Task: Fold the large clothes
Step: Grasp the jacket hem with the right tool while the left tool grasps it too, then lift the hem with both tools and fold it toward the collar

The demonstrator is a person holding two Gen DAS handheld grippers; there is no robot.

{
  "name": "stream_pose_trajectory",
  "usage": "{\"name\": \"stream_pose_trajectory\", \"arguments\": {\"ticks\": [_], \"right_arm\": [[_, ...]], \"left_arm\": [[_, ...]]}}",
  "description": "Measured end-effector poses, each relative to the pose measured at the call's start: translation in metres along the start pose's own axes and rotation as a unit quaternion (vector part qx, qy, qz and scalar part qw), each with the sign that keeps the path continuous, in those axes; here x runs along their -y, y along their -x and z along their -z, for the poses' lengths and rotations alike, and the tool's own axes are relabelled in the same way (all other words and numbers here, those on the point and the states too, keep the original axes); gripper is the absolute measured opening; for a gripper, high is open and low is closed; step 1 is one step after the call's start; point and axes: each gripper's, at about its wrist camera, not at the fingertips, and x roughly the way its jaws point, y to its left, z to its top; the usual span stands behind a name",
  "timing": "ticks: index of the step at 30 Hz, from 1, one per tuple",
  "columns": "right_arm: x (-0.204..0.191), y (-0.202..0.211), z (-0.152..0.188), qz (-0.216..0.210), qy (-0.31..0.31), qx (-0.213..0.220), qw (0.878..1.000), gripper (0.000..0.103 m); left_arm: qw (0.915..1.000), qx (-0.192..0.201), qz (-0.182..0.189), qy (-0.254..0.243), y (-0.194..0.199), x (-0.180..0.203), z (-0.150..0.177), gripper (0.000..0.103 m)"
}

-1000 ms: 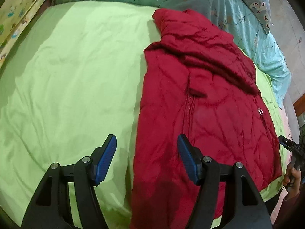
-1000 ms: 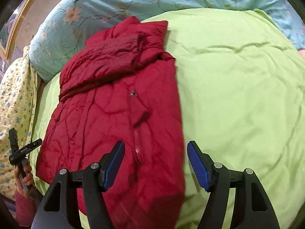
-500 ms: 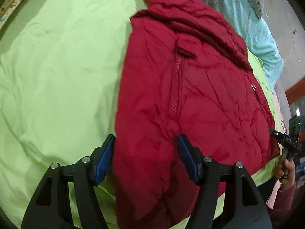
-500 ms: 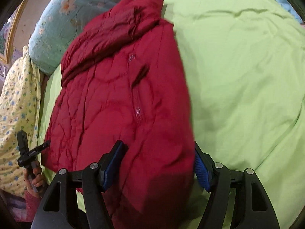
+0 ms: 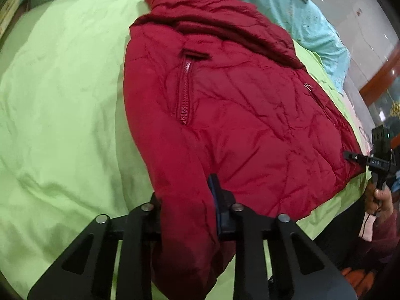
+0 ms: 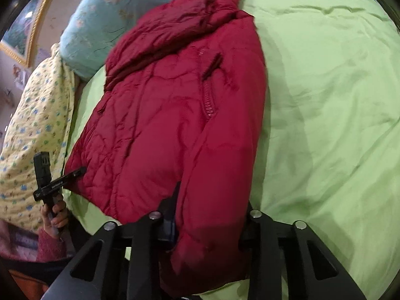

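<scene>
A red quilted jacket lies on a lime green bed sheet, its sleeves folded over the top and its hem toward me. My left gripper is shut on the jacket's near left hem corner, the fabric bunched between its jaws. In the right wrist view the jacket fills the middle, and my right gripper is shut on the near right hem corner. The other gripper shows at the edge of each view, at the right of the left wrist view and at the left of the right wrist view.
The green sheet covers the bed. A teal floral pillow lies at the head, beyond the jacket. A yellow patterned blanket hangs at one side. A framed picture hangs on the wall.
Both grippers moved forward over the jacket's hem and went from open to shut on its two near corners. The fabric now bunches up between the jaws.
</scene>
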Motion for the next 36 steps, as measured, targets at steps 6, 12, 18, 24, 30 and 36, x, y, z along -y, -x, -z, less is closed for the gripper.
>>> {"name": "stream_pose_trajectory", "arguments": {"ticks": [6,12,18,24,30,36], "right_arm": [[-0.008,0.026,0.012,-0.056,0.011,0.011,0.998,0.025],[-0.014,0.063,0.007,-0.111,0.022,0.057,0.992,0.023],[-0.021,0.085,-0.019,-0.129,0.035,0.11,0.985,0.023],[-0.017,0.101,-0.05,-0.149,0.021,0.167,0.974,0.023],[-0.018,0.104,-0.087,-0.154,0.004,0.205,0.967,0.023],[-0.018,0.1,-0.115,-0.158,-0.011,0.221,0.962,0.023]], "left_arm": [[0.9989,0.026,0.038,0.009,0.037,0.0,0.011,0.017],[0.9956,0.077,0.054,0.001,0.08,0.009,0.003,0.016],[0.9912,0.119,0.057,-0.002,0.099,0.01,-0.025,0.016],[0.9821,0.167,0.08,0.037,0.11,-0.002,-0.064,0.016],[0.9765,0.188,0.081,0.068,0.109,-0.009,-0.103,0.017],[0.9737,0.194,0.084,0.085,0.107,-0.013,-0.119,0.017]]}}
